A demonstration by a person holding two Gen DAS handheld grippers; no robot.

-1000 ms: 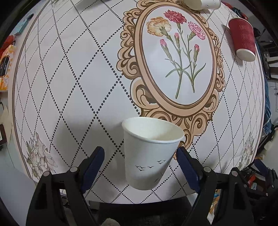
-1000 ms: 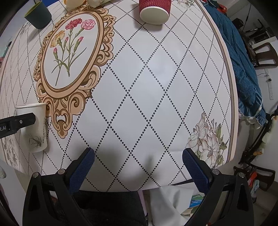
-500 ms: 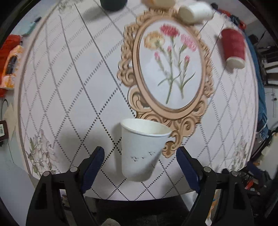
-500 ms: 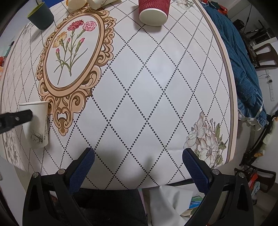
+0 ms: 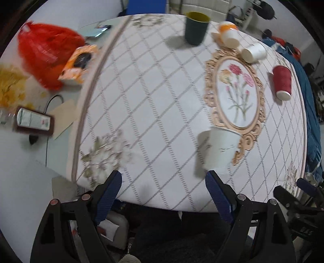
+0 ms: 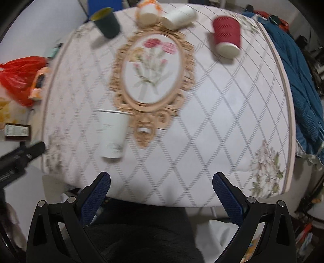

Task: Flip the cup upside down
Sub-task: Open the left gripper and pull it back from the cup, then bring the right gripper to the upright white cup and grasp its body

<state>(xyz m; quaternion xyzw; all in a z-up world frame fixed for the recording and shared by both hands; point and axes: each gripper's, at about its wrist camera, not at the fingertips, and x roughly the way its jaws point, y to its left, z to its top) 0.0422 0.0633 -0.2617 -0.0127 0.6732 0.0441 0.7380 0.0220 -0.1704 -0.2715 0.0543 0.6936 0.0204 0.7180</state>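
Both my grippers (image 5: 163, 183) (image 6: 161, 181) gape empty; white cup (image 5: 220, 149) stands upright, red cup (image 5: 281, 82) and green cup (image 5: 196, 27) beyond

white cup (image 5: 219, 148) stands upright, beyond the gaping left gripper (image 5: 164, 191).

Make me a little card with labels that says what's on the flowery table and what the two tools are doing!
white paper cup: upright, mouth up, near the table's front edge
dark green cup: upright, far side
red ribbed paper cup: upside down
two pale paper cups: lying on their sides, far side
left tool: open, empty
right tool: open, empty
flip: not done
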